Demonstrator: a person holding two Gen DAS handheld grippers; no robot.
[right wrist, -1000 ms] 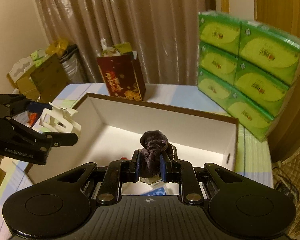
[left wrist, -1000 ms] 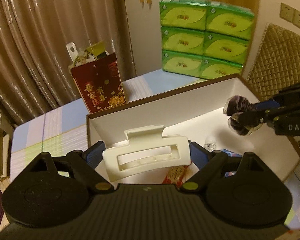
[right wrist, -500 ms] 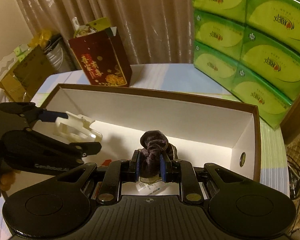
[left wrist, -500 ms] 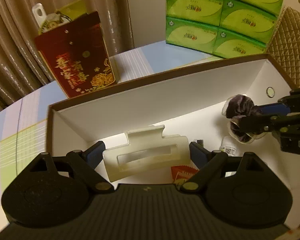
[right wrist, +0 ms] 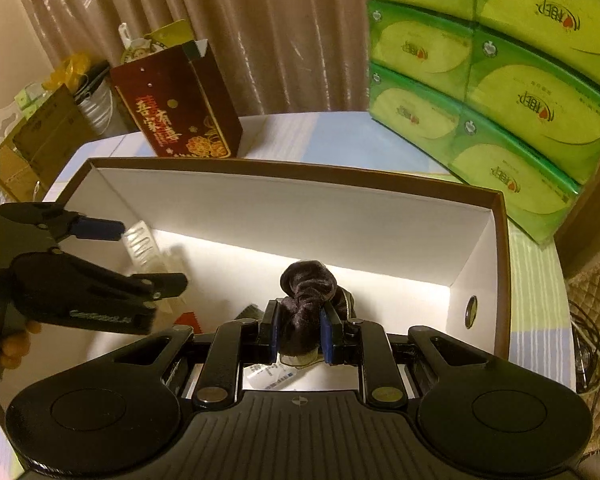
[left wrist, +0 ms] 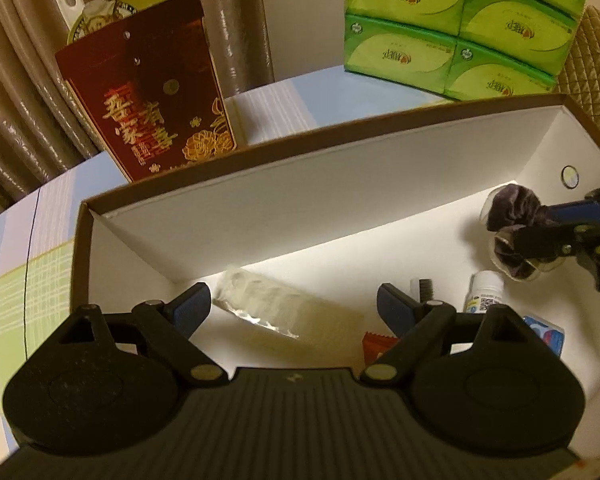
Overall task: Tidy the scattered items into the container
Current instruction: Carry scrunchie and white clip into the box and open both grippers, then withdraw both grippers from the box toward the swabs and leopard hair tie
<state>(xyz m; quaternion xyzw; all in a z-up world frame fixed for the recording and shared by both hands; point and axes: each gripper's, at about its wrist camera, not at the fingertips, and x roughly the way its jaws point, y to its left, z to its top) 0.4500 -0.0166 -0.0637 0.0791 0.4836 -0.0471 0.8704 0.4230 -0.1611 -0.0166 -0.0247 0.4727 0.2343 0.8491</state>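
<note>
The container is a white box with a brown rim (left wrist: 260,148), also in the right wrist view (right wrist: 300,174). My left gripper (left wrist: 294,306) is open over the box's left part. The white hair claw clip (left wrist: 268,308) is a blur below and between its fingers, falling into the box; it also shows in the right wrist view (right wrist: 148,248). My right gripper (right wrist: 299,332) is shut on a dark velvet scrunchie (right wrist: 308,292) inside the box's right part, also seen in the left wrist view (left wrist: 512,216).
On the box floor lie a small white bottle (left wrist: 486,292), a red packet (left wrist: 376,346), a blue packet (left wrist: 544,330) and a dark comb-like item (left wrist: 424,288). A dark red gift bag (left wrist: 148,92) and stacked green tissue packs (left wrist: 460,28) stand behind the box.
My left gripper has opened and let go of the white claw clip, which is dropping into the box. Both grippers have moved lower into the box. The right gripper still holds the scrunchie.
</note>
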